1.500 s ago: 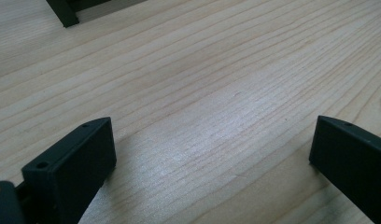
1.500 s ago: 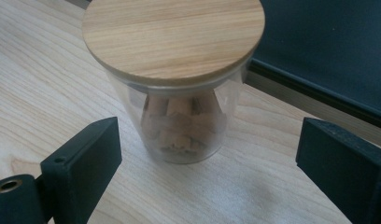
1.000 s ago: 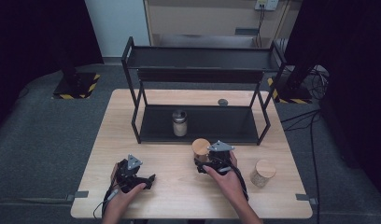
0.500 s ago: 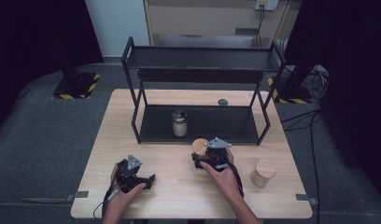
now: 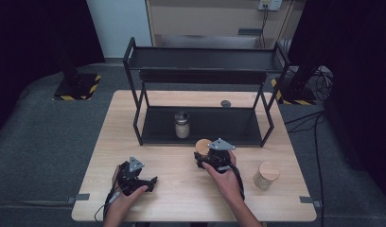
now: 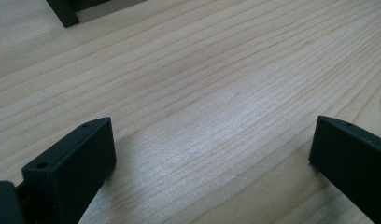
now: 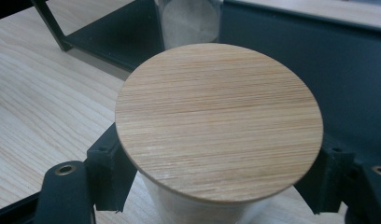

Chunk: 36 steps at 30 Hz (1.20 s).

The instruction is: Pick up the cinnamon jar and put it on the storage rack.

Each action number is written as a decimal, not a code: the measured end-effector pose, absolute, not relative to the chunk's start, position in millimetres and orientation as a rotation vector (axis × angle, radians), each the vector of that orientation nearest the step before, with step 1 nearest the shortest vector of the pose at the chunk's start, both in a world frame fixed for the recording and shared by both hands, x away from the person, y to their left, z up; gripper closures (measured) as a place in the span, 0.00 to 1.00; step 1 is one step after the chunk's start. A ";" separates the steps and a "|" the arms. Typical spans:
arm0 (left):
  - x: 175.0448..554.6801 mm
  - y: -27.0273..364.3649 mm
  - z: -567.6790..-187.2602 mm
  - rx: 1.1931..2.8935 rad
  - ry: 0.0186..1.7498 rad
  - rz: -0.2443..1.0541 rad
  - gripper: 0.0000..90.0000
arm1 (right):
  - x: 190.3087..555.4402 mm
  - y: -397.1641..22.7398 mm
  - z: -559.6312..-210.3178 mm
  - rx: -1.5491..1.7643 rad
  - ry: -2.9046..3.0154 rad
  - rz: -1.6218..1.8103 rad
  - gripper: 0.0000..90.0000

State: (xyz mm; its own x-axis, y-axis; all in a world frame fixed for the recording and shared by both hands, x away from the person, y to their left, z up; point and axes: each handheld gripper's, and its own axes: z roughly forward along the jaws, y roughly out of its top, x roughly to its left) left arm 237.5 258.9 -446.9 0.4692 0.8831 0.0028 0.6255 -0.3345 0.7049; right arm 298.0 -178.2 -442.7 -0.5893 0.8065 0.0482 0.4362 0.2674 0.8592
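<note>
On the near left of the table (image 5: 101, 142), the left gripper (image 5: 152, 182) rested low over bare wood with its jaws spread wide and nothing between them, the wood grain plain in the left gripper view. Farther in stood the black rack (image 5: 205, 61), and on its lower shelf, left of middle, a jar with a dark lid (image 5: 182, 124) sat alone. A small dark disc (image 5: 225, 103) lay on the table behind that shelf.

Just in front of the rack's lower edge, the right gripper (image 5: 200, 158) had just been closing its jaws on the wood-lidded jar (image 7: 219, 119), and the pads now pressed its pale body from both sides just under the lid (the grip sat high, right below the overhanging rim). The jar stood upright on the table, close to the shelf's front lip. Well to the right, near the table's edge, a second wood-lidded jar (image 5: 266, 175) stood by itself.

The risk, as I judged it, lay in that high grip: a smooth round body could slip or swing between the pads once lifted. The shelf lip was also close, so a low carry could knock the base against it, or bump the jar already there.
</note>
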 end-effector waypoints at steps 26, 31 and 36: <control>237.3 258.7 -446.9 2.077 1.247 0.519 0.00 | 290.5 -182.4 -411.9 1.090 2.119 1.223 0.28; 237.3 258.7 -446.9 2.077 1.247 0.519 0.00 | 295.9 -179.1 -411.8 1.106 2.113 1.214 0.28; 237.3 258.7 -446.9 2.077 1.247 0.519 0.00 | 301.8 -176.7 -412.0 1.120 2.105 1.212 0.28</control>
